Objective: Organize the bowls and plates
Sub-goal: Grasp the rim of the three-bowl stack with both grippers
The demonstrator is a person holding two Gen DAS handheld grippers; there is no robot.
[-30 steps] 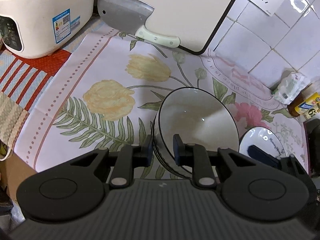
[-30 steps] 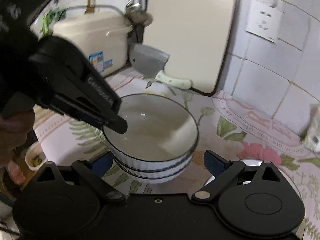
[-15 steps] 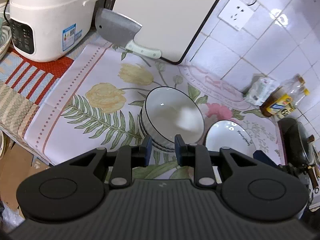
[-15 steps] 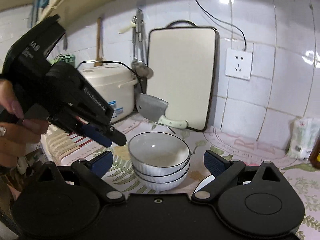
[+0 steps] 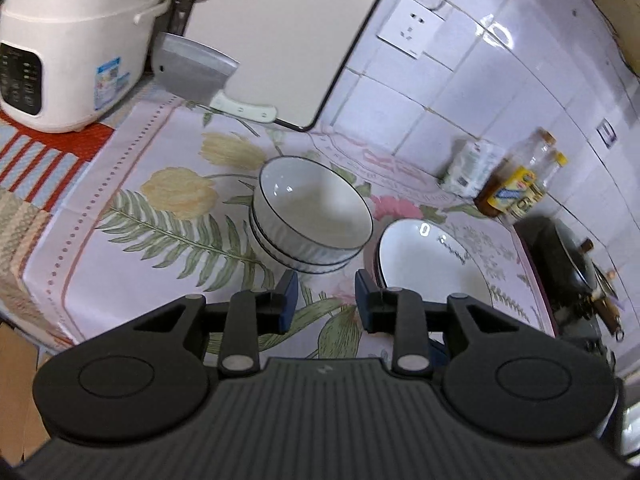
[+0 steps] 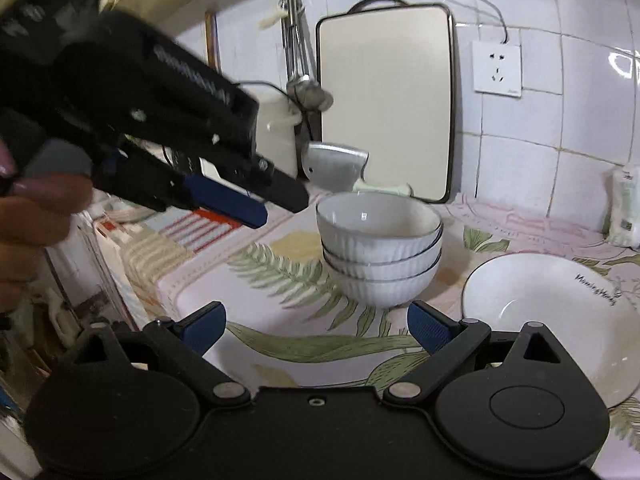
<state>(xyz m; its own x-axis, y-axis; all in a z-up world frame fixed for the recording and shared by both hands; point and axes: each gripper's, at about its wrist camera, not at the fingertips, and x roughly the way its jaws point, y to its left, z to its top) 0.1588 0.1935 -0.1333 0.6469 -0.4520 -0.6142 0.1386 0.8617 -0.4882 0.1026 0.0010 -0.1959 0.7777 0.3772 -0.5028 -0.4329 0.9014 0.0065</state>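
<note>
Your floral tablecloth [image 5: 132, 248] covers the counter, with the cutting board [image 6: 386, 100] leaning on the tiled wall behind. On the cloth, the stack of bowls [image 6: 380, 252] sits just beside the plate [image 6: 532, 316]. Your left gripper [image 5: 326, 296] has just been opening, its jaws narrowly apart with nothing between them; your right gripper [image 6: 316, 322] stands wide and empty, short of the bowls.

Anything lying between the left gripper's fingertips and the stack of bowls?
Nothing: in the left wrist view only bare floral tablecloth separates the left gripper, open and empty after just widening, from the stack of bowls. The right wrist view agrees.
</note>
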